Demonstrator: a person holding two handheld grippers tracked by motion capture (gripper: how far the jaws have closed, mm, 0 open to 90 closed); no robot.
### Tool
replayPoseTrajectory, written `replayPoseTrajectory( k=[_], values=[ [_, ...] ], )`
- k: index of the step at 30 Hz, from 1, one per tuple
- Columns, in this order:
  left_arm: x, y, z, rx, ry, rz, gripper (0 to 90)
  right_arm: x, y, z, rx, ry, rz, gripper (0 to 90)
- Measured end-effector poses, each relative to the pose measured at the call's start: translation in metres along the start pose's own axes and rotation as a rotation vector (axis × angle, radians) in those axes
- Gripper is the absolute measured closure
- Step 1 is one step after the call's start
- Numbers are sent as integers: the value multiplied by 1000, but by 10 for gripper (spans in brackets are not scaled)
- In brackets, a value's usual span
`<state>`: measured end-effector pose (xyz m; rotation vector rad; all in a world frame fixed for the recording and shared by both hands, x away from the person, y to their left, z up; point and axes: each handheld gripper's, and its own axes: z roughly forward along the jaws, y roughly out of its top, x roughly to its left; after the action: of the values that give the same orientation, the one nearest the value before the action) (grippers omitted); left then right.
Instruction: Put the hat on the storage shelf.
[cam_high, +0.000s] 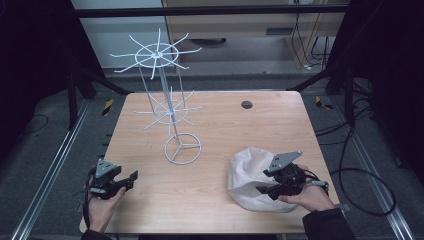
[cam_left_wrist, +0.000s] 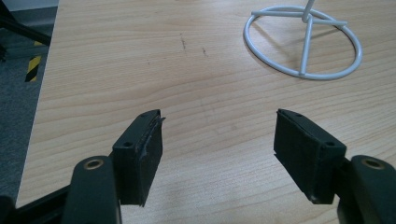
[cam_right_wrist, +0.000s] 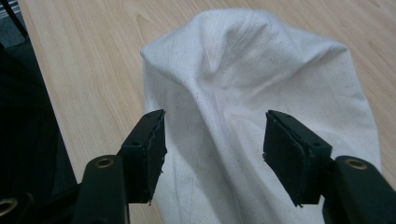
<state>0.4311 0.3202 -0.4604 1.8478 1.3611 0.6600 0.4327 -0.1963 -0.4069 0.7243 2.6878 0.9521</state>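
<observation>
High view: both grippers gape wide and empty, left gripper (cam_high: 131, 178) above bare wooden table (cam_high: 220, 125) near its left edge, right gripper (cam_high: 264, 189) over crumpled white cloth (cam_high: 245, 170) near the right edge.

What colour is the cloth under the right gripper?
White cloth, plain with faint specks; clearest in the right gripper view.
</observation>
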Motion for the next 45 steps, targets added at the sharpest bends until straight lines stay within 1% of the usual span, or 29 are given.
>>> replayPoseTrajectory(
  k=[2,4,6,7,12,16,18,19,23,25,27,31,35,45],
  values=[
    [0,0,-1,-3,2,4,327,0,0,2,5,2,0,426],
    [1,0,-1,-3,2,3,327,-1,0,5,21,-3,-16,449],
    [1,0,-1,0,1,3,326,-1,0,9,39,-6,-16,473],
    [1,0,0,0,1,3,326,-1,1,11,49,-9,-11,490],
    [0,0,0,3,2,4,327,-3,0,21,75,-22,-33,579],
    [0,0,1,8,-1,9,327,-2,0,27,93,-24,-48,630],
    [0,0,1,8,-1,8,327,-2,1,29,97,-28,-54,654],
    [0,0,1,9,-1,8,327,-3,2,31,98,-30,-59,682],
    [0,0,1,9,-1,7,328,-2,3,33,105,-29,-53,710],
    [1,0,1,10,0,10,328,-3,3,35,109,-28,-61,746],
    [1,0,1,11,-1,10,329,-3,3,36,115,-30,-60,758],
    [0,0,1,11,0,11,330,-5,3,36,103,-38,-55,827],
    [0,0,2,11,-1,10,330,-6,3,37,100,-38,-53,854],
    [0,1,1,10,3,9,332,-7,1,28,48,-59,-40,878]
  ],
)
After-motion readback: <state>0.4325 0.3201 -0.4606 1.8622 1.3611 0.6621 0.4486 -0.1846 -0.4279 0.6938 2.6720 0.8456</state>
